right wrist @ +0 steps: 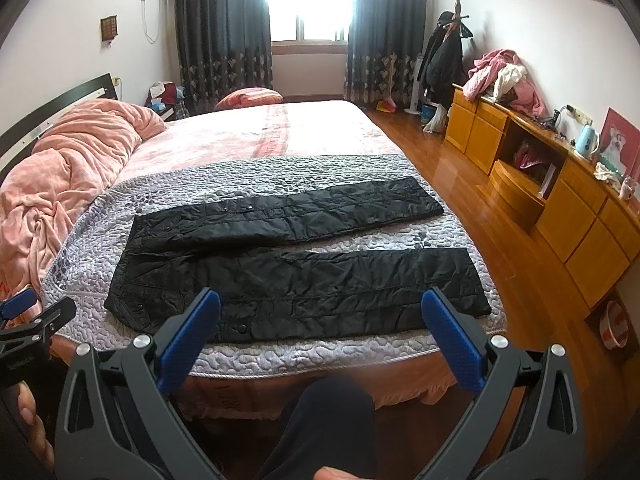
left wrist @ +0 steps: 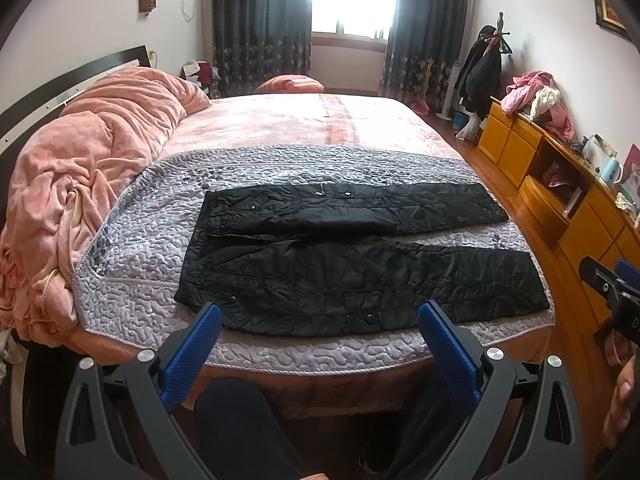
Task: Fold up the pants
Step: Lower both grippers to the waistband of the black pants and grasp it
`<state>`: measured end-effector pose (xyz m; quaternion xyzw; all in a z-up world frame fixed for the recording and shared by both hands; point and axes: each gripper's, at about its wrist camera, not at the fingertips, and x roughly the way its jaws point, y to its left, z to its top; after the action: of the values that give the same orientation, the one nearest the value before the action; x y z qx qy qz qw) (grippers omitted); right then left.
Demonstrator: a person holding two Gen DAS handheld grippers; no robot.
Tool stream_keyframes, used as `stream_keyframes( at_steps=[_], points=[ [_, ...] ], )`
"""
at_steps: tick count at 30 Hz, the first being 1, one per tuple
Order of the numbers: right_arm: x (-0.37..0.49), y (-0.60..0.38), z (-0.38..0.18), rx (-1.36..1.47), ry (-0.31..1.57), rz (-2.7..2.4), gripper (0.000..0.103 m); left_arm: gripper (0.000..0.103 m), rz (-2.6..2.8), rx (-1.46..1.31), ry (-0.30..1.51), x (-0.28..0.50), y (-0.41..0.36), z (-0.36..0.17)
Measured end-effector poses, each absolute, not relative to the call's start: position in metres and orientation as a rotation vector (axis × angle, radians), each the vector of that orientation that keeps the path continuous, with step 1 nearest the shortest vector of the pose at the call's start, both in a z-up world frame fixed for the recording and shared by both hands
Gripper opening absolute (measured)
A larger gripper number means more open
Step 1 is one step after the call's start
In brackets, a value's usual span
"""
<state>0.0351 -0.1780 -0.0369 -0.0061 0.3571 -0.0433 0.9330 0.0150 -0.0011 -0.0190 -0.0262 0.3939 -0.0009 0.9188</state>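
Black quilted pants [left wrist: 352, 276] spread flat on grey quilted coverlet [left wrist: 132, 248] at foot of bed [right wrist: 320, 128], waistband to left, legs parted and running right. Left gripper [left wrist: 320, 336] released, blue pads wide apart, hovering short of near leg's edge, touching nothing. Right gripper [right wrist: 320, 328] likewise spread wide, empty, above mattress edge. Pink blanket [left wrist: 80, 160] bunched near headboard.
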Motion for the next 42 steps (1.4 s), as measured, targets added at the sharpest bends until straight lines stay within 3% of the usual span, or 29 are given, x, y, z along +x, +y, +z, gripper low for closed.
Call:
stream_keyframes(
  at_steps=[6, 12, 14, 18, 19, 22, 23, 25, 27, 35, 39, 42],
  points=[
    [0.06, -0.185, -0.068, -0.08, 0.758, -0.084, 0.101, 0.099, -0.145, -0.095, 0.963, 0.045, 0.017, -0.068],
    [0.131, -0.225, -0.164, -0.079, 1.057, -0.015, 0.1, 0.099, -0.251, -0.49, 1.156, 0.088, 0.128, -0.16],
    [0.149, -0.246, -0.192, -0.014, 1.133, 0.0, 0.1, 0.099, -0.194, -0.512, 1.19, 0.105, 0.161, -0.184],
    [0.169, -0.298, -0.241, 0.308, 1.236, 0.044, 0.1, 0.098, -0.074, -0.818, 1.182, 0.138, 0.252, -0.246],
    [0.172, -0.31, -0.251, 0.374, 1.255, 0.044, 0.098, 0.097, -0.049, -0.85, 1.17, 0.143, 0.265, -0.257],
    [0.175, -0.338, -0.272, 0.546, 1.265, 0.082, 0.068, 0.083, 0.017, -0.959, 1.166, 0.158, 0.295, -0.294],
    [0.178, -0.343, -0.28, 0.589, 1.26, 0.09, 0.068, 0.073, 0.027, -1.003, 1.172, 0.163, 0.301, -0.306],
    [0.176, -0.359, -0.289, 0.688, 1.232, 0.093, 0.07, 0.068, 0.016, -1.029, 1.172, 0.171, 0.303, -0.323],
    [0.174, -0.382, -0.299, 0.808, 1.191, 0.106, 0.08, 0.068, 0.037, -1.015, 1.189, 0.177, 0.3, -0.333],
    [0.157, -0.51, -0.321, 1.206, 0.956, -0.014, 0.091, 0.077, 0.078, -1.006, 1.185, 0.195, 0.287, -0.347],
    [0.144, -0.569, -0.325, 1.297, 0.844, -0.096, 0.092, 0.058, 0.098, -0.987, 1.16, 0.199, 0.281, -0.346],
    [0.143, -0.596, -0.33, 1.296, 0.834, -0.146, 0.092, 0.056, 0.12, -1.021, 1.146, 0.199, 0.285, -0.35]
  ],
)
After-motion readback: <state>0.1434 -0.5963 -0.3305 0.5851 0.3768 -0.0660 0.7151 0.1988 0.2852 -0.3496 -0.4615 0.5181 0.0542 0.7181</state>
